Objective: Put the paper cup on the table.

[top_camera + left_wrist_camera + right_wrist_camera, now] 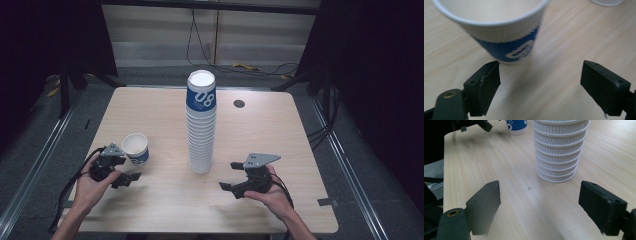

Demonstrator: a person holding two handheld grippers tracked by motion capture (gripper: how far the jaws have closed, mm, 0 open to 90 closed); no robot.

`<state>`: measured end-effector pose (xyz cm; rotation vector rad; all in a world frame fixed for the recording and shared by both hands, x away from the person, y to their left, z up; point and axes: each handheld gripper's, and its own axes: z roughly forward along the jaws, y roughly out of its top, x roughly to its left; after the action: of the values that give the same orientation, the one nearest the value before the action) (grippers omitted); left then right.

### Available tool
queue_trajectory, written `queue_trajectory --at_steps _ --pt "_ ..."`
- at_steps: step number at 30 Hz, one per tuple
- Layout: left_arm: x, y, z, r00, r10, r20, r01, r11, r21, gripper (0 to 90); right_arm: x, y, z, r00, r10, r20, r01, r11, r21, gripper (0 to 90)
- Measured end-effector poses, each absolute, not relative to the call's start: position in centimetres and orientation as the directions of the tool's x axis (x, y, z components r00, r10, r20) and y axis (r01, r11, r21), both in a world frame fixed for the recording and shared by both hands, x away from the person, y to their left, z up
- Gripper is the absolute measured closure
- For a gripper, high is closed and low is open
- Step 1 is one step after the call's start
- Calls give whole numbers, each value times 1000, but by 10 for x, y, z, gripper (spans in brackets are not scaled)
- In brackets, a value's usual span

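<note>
Wood-grain table carries all items, with a dark round port near its far edge at 1 o'clock from centre. A tall stack of nested ribbed white paper cups stands upright at table centre; its top cup bears a blue band with white print. In the right gripper view the stack's base sits at 12 o'clock, ahead of the jaws and apart from them.

Right gripper lies at 5 o'clock from the stack, held in the person's right hand low over the table. Its jaws stand wide apart with bare table between them; nothing is gripped.

Left gripper lies at 8 o'clock from the stack, held in the left hand. Its jaws are likewise spread wide, with no pad pressing on anything.

A single cup, white with a blue band, stands upright on the table at 9 o'clock from the stack's base, well apart from it. It sits just beyond the left gripper's jaws. In the left gripper view the cup appears at 11 o'clock, its base just ahead of the left-hand jaw tip; whether that tip touches it cannot be determined. The other jaw is well clear of the cup.
</note>
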<state>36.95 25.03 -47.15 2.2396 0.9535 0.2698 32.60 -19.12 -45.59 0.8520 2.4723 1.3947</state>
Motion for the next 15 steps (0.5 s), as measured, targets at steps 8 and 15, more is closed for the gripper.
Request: queue_trajectory --at_steps 8,15 --pt "344 241 -468 713 692 -109 535 -439 722 180 326 -190 -457 -820 559 120 393 399 829 179" --pt "329 220 -462 736 658 -157 516 -395 760 178 324 -189 -454 -812 570 123 394 380 837 175"
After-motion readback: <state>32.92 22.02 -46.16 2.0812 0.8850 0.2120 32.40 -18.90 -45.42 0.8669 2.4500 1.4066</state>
